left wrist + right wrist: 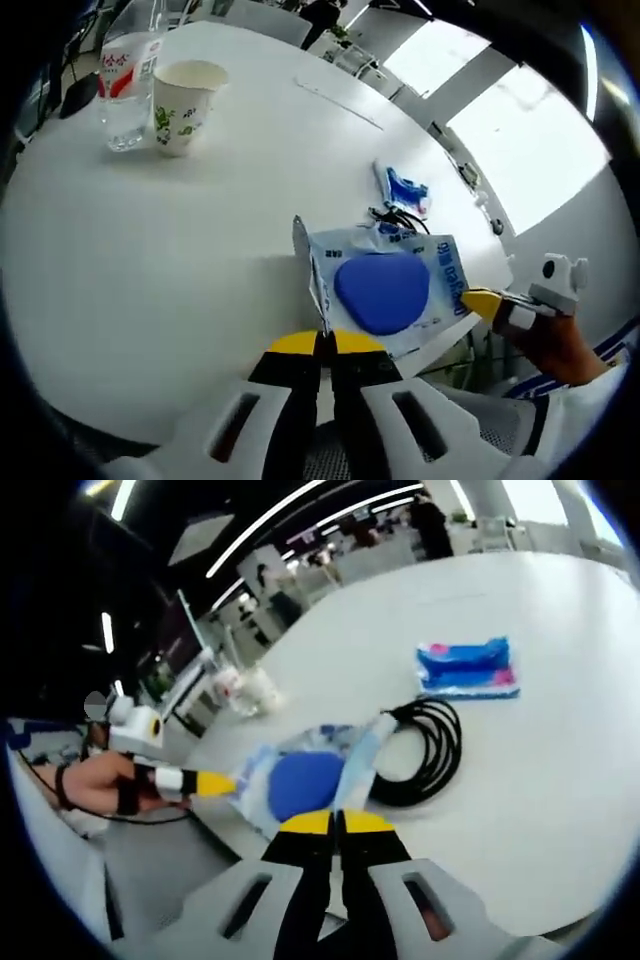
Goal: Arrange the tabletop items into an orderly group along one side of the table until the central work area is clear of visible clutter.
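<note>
Writing on the wipes packet (pixel 395 288) and on the water bottle (pixel 127 85) label is too small to read. One packet, one bottle, one paper cup (pixel 184 105), one coiled black cable (pixel 425 750) and one blue-pink pouch (pixel 466 667) lie on the white tabletop (pixel 150 260). The left claw (pixel 325 343) is closed on the packet's edge at the tabletop's near rim; the right claw (pixel 338 823) pinches its opposite edge.

Left tool (pixel 325 343) pinched on blue-lidded wipes pack (pixel 385 290), white table (pixel 150 260).
</note>
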Available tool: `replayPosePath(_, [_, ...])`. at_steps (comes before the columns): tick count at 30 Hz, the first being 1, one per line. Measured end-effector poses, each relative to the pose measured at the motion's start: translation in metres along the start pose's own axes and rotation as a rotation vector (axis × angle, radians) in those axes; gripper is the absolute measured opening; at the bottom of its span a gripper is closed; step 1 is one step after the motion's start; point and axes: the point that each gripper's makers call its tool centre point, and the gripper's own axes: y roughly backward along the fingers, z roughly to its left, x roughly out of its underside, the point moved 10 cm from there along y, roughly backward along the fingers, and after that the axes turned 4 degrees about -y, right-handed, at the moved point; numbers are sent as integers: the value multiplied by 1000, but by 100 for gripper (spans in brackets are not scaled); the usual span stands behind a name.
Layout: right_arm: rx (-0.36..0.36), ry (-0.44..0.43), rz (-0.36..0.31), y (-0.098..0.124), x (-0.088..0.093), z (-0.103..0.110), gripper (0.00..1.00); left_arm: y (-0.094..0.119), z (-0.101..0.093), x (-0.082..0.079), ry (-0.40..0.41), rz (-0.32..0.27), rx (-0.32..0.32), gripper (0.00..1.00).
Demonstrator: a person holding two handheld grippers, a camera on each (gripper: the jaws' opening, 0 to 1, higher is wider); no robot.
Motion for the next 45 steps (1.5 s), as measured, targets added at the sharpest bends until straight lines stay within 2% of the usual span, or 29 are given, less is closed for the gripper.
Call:
replayPosePath(10, [-28, 39, 2, -9, -21, -6, 0, -9, 0, -20, 40, -66, -23, 0])
replayPosePath(18, [-56, 69, 9, -32, -49, -10, 0, -25, 5, -48, 100, -137, -62, 0])
replayPosePath(24, [-78, 94, 8, -52, -71, -10, 0, -32, 16, -68, 142, -187, -84, 0])
replayPosePath(27, [-85, 105, 25, -64, -78, -10, 0, -34, 28, -78, 149, -206, -107, 0])
replayPosePath(30, [-96, 120, 44, -75, -82, -11, 0, -36, 39, -85, 151, -204, -128, 0])
replayPosePath(40, [-100, 113, 66, -104, -100, -19, 0, -40, 40, -93, 195, -228, -150, 0])
replayPosePath(45, [-95, 98, 66, -115, -109, -22, 0, -50, 42, -97, 243, -246, -173, 0])
